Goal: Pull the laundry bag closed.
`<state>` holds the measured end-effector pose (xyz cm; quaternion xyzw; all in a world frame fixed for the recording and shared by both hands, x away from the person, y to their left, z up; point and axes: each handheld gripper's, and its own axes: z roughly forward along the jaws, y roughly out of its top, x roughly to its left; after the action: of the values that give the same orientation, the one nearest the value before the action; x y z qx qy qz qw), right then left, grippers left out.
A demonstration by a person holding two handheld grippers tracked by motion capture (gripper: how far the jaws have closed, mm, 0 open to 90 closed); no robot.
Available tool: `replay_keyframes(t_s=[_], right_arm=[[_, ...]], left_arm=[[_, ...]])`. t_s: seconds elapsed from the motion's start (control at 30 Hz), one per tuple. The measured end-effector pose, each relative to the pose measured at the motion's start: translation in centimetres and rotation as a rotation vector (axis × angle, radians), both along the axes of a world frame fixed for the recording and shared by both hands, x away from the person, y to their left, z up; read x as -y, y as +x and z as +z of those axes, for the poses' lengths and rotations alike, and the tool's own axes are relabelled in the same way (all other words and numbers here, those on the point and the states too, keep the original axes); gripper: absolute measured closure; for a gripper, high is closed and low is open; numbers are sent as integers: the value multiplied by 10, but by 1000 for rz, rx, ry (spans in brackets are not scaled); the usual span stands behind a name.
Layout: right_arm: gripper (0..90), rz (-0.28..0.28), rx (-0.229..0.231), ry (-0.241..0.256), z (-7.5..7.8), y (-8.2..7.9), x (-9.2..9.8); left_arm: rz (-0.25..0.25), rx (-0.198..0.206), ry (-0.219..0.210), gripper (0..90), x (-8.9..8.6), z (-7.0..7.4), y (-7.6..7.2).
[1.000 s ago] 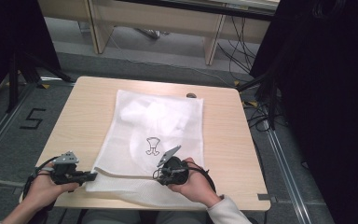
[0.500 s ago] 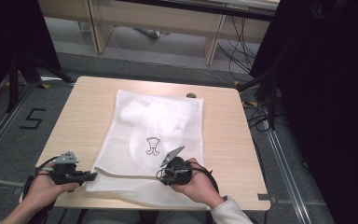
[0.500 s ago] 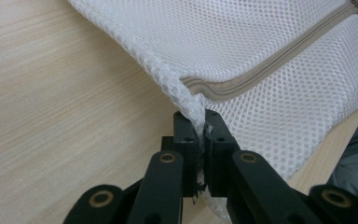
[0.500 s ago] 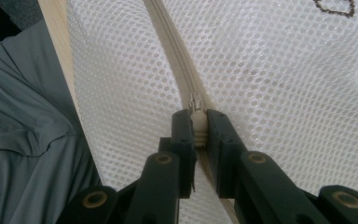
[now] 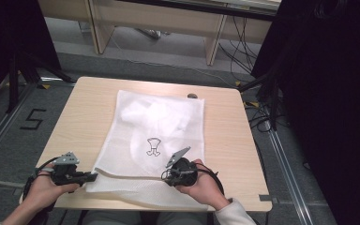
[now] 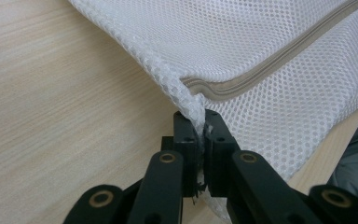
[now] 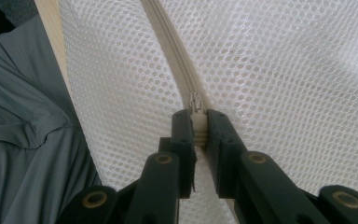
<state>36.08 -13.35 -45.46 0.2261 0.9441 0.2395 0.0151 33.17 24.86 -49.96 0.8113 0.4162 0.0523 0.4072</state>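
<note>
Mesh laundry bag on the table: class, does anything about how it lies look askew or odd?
Mostly tidy. The mesh laundry bag lies flat, but its near edge hangs over the table front. The left gripper lifts the corner off the wood, and the right gripper pinches the zipper pull. No damage shows.

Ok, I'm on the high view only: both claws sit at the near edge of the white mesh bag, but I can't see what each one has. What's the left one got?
Observer: The left claw is shut on a fold of mesh at the corner of the mesh bag, right beside the end of the zipper.
Operator: And the right one?
Observer: The right claw is shut on the zipper pull, not on the mesh.
Operator: Anything under the bag's edge there?
Observer: Yes, grey clothing shows past the table edge.
</note>
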Motion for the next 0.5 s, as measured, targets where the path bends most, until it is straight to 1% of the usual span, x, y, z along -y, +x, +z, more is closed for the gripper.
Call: replay_keyframes(t_s=[0.03, 0.07, 0.1, 0.17, 0.2, 0.23, 0.27, 0.3, 0.33, 0.4, 0.5], right_arm=[[823, -2, -1, -1, 0, 0, 0], [823, -6, -3, -5, 1, 0, 1], [823, -4, -2, -3, 0, 0, 1], [823, -1, -2, -4, 0, 0, 3], [823, -4, -4, -4, 0, 0, 4], [823, -4, -4, -4, 0, 0, 4], [823, -6, -3, -4, 0, 0, 5], [823, -7, -3, -4, 0, 0, 6], [823, -7, -5, -4, 1, 0, 7], [823, -7, -7, -7, 1, 0, 7], [823, -7, -10, -12, 1, 0, 8]], left_arm=[[7, 10, -10, 851, 1, -1, 0], [3, -1, 3, 852, 0, 0, 0], [-3, -3, -2, 851, 0, 0, 0], [-2, -2, -1, 851, 0, 0, 0], [3, 7, -8, 852, 0, -1, 0], [3, 7, -8, 851, 0, -1, 0], [1, 2, 0, 851, 0, 0, 0], [0, 2, -3, 852, 0, 0, 0], [6, 11, -11, 852, 0, -1, 0], [2, 5, -8, 851, 0, -1, 0], [2, 9, -9, 852, 0, -1, 0]])
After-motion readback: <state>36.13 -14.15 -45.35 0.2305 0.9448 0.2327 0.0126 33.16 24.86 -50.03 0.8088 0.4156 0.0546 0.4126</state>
